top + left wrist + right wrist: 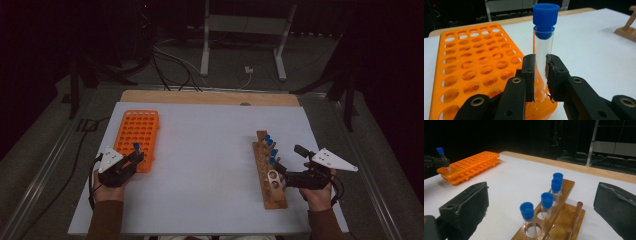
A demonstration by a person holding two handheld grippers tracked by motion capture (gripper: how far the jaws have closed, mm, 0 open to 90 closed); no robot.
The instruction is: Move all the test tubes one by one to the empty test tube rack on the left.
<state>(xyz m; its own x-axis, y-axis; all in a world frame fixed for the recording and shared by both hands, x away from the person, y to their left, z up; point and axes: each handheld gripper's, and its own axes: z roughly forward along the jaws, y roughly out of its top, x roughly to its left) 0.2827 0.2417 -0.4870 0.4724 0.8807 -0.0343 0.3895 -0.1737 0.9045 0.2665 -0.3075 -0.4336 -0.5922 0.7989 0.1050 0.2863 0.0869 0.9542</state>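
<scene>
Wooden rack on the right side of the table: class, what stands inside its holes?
Four clear tubes with blue caps stand in the wooden rack. The holes nearer the right gripper look empty. The tube bottoms are hidden below the top board.

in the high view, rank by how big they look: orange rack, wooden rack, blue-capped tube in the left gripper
1. orange rack
2. wooden rack, similar length but narrower
3. blue-capped tube, by far the smallest
</scene>
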